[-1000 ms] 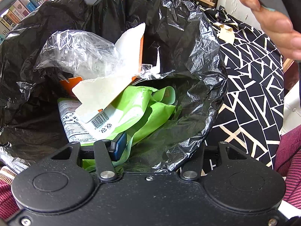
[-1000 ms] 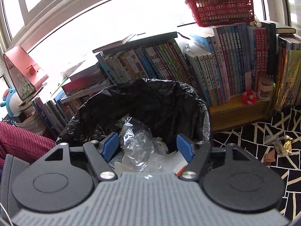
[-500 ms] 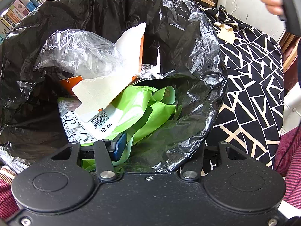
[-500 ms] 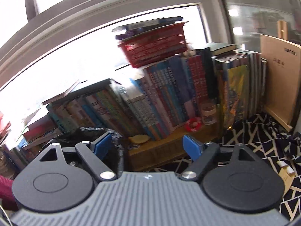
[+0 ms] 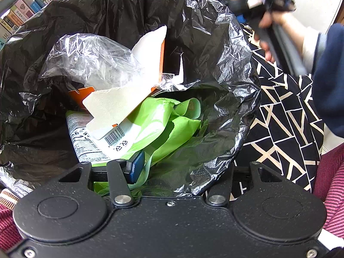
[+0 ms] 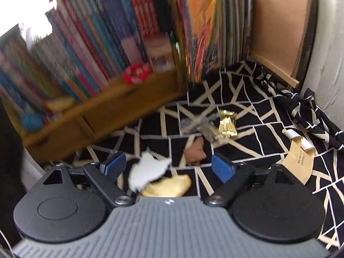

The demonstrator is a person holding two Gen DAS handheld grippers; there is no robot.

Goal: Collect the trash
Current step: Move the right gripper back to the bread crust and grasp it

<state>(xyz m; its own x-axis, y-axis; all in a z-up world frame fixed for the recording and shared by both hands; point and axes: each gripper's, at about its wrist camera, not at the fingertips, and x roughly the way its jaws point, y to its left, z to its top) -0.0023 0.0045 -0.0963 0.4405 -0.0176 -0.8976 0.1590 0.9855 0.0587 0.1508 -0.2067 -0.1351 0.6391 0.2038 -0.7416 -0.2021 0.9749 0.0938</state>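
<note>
Inside black trash bag [image 5: 215,32], green wrapper [image 5: 163,124]

Ahead of the right jaws and above them, a tight row of upright books [image 6: 111,32] stands on a low wooden shelf [image 6: 103,111]; the row is blurred, so no titles can be read. To its right a large tan board [image 6: 277,25] leans in the corner against a white plastered wall [image 6: 329,43]. Below and around the jaws spreads a black cloth with cream geometric lines [image 6: 253,133], rumpled into folds near the wall. Bright daylight whitens the upper left corner. Beyond the left jaws, more book spines [image 5: 25,10] show at upper left.
</note>
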